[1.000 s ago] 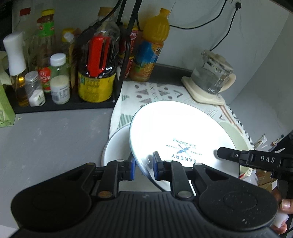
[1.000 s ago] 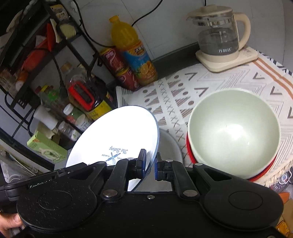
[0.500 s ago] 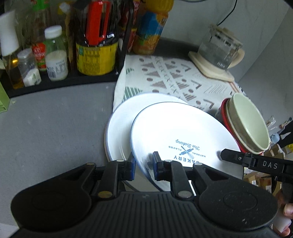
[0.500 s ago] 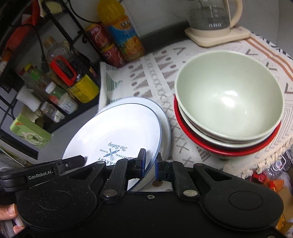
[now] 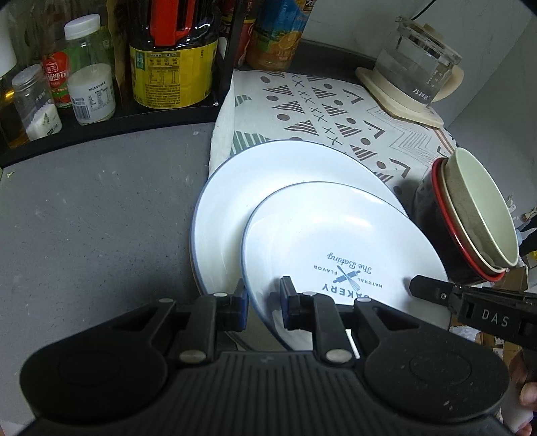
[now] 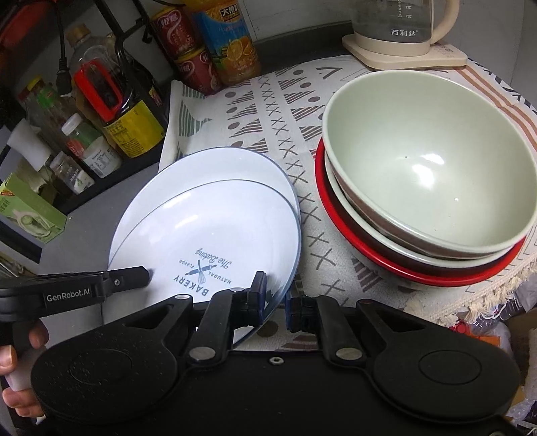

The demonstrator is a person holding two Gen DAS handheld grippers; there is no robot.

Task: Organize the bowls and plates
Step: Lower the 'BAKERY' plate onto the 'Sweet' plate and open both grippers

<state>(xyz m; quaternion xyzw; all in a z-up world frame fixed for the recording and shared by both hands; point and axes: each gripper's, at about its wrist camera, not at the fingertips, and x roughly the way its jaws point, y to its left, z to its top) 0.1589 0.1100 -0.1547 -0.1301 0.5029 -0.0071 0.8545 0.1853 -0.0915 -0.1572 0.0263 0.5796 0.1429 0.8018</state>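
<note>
White printed plate [image 5: 339, 241] above larger plate [image 5: 255, 174]

glass kettle [image 6: 402, 30], juice bottle [image 6: 231, 43], patterned cloth [image 5: 322, 107]

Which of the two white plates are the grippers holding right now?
The BAKERY-printed plate, held at its near rim by both grippers; the plain plate lies beneath it.

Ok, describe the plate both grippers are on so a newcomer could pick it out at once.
Start at the patterned cloth with the stacked bowls; beside them lie two white plates. The printed plate is the upper one, over the plain plate, with the left gripper and right gripper at its rim. Only it carries the BAKERY logo.
</note>
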